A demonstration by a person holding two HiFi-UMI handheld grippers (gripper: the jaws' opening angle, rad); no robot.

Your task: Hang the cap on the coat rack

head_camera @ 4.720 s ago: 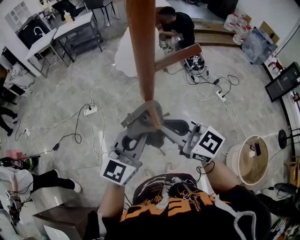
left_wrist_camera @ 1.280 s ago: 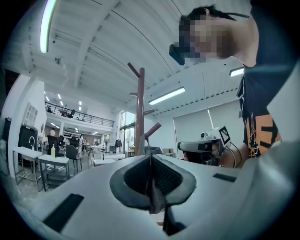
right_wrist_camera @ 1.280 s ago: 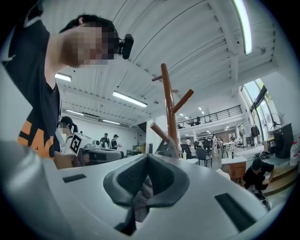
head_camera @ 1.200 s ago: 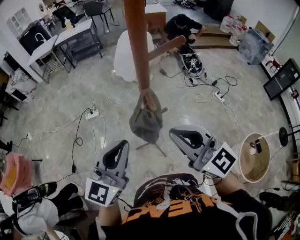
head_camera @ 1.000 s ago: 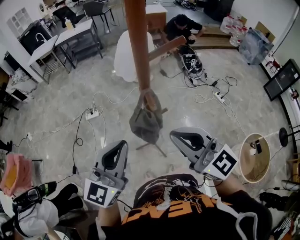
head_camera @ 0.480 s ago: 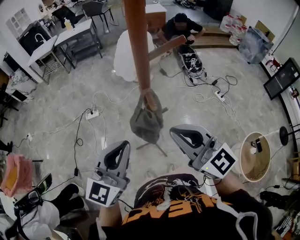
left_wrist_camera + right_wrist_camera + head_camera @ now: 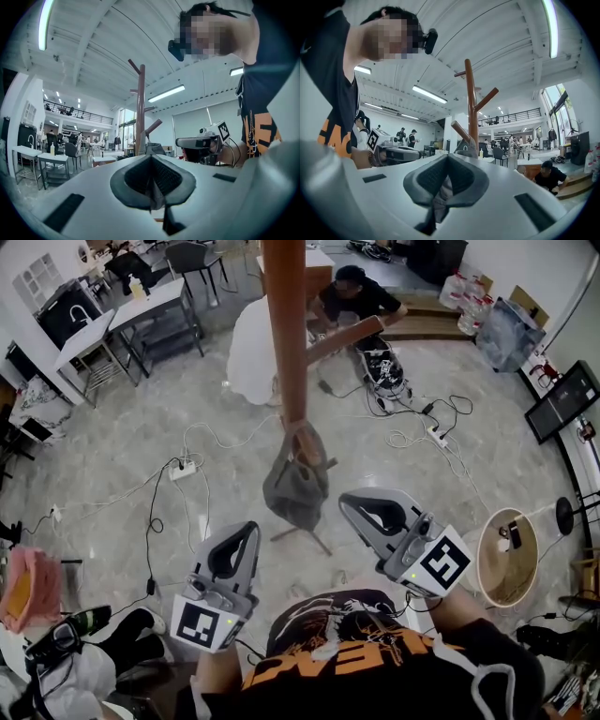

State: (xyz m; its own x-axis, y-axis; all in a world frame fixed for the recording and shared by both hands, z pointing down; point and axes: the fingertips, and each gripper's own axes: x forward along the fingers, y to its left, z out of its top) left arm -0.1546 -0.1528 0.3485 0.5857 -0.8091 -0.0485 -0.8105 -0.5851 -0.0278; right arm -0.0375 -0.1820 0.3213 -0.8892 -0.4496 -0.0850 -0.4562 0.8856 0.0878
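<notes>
Cap [image 7: 295, 486] hangs on a low peg of the coat rack [image 7: 284, 324], a grey cap drooping against the brown wooden pole, clear of both grippers. In the left gripper view it shows as a small grey shape [image 7: 154, 149] at the foot of the pole [image 7: 140, 108]; in the right gripper view it sits under a slanted peg [image 7: 465, 145] of the rack [image 7: 471, 98].

The left gripper [image 7: 246, 527] is held low, just below and to the left of the cap, its jaws pressed fully together with nothing between them — its own view [image 7: 152, 187] shows the dark pads meeting. The right gripper [image 7: 349, 503] is just to the right of the cap, apart from it, also fully closed and empty [image 7: 443, 185].

Farther out, cables and a power strip [image 7: 180, 468] lie on the pale floor, a round basket [image 7: 506, 559] stands at the right, and a person [image 7: 352, 296] crouches beyond the rack.
</notes>
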